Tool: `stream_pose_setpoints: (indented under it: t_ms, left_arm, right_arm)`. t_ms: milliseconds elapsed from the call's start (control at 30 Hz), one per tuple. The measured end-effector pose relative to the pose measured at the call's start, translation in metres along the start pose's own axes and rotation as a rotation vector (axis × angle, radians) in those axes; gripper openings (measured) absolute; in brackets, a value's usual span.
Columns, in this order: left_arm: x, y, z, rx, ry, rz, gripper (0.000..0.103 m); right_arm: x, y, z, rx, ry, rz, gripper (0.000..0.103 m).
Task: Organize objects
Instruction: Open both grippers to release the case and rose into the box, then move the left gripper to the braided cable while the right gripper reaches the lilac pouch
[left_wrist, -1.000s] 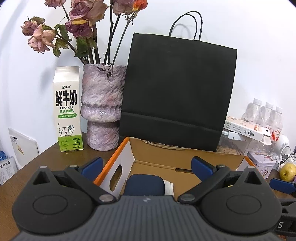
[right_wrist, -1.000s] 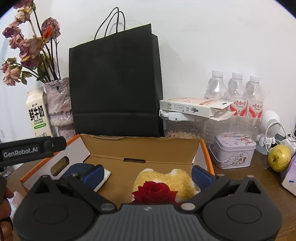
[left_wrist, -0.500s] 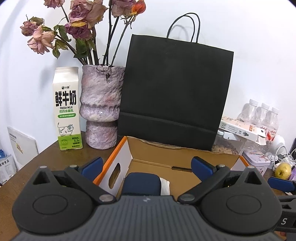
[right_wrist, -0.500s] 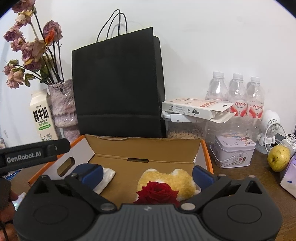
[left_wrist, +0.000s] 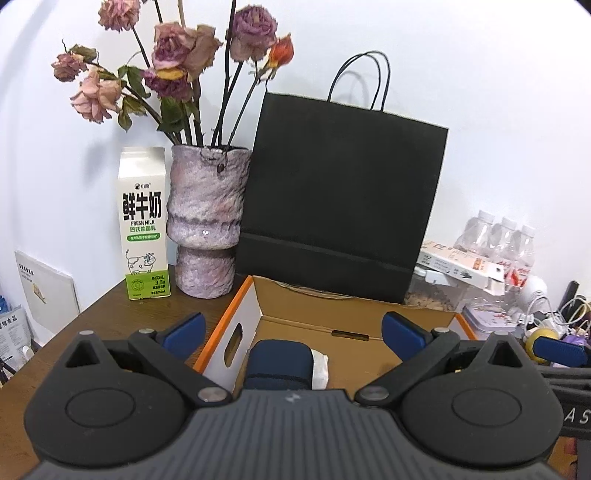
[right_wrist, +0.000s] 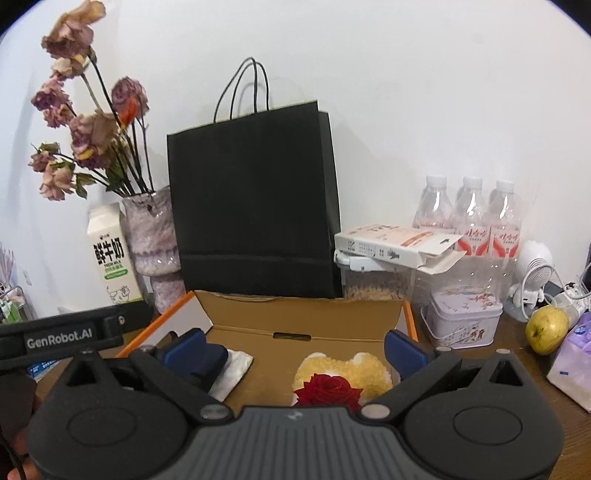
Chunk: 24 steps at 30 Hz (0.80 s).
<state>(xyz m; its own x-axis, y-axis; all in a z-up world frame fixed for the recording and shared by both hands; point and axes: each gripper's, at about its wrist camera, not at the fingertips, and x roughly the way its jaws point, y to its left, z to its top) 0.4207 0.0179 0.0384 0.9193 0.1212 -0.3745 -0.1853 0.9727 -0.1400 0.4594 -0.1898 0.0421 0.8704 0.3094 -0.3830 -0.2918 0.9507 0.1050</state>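
1. Open box (left_wrist: 243, 314) set on the desk (left_wrist: 110, 317) in front of the black bag (left_wrist: 340, 199); a sensible collecting place, low-walled and reachable from above.
2. Already inside: a navy case (left_wrist: 277, 363) at the left end, lying on a white packet (left_wrist: 320, 369); a yellow plush (right_wrist: 343, 369) with a red rose (right_wrist: 328, 388) on its near side at the right end. Probably sorted so, with bare floor left between the two groups.
3. Kept upright against the wall, apart from the box: milk carton (left_wrist: 144, 221), vase (left_wrist: 207, 221) of dried flowers just beside it, three bottles (right_wrist: 469, 218) at the far right.
4. Loose on the right of the desk, likely next candidates: tin (right_wrist: 463, 321), pear (right_wrist: 546, 330), purple tissue pack (right_wrist: 572, 365).
5. Left gripper (left_wrist: 293, 328) held level over the box's left end, aimed at the bag; jaws spread wide, nothing between them.
6. Right gripper (right_wrist: 295, 347) held level over the near edge, above plush and rose; jaws likewise wide apart, gripping nothing.
7. Both raised clear of the contents, touching none.
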Motion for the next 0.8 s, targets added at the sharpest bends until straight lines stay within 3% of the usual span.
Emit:
stream_pose_setpoints:
  t_ms: [400, 800]
  left_arm:
    - [-0.051, 0.003, -0.008, 0.022, -0.027, -0.034, 0.103]
    - [-0.106, 0.016, -0.025, 0.006, -0.022, -0.029, 0.103]
  right_arm:
    - [-0.060, 0.008, -0.004, -0.025, -0.068, -0.001, 0.103]
    - [-0.117, 0.020, -0.024, -0.049, -0.076, 0.004, 0.103]
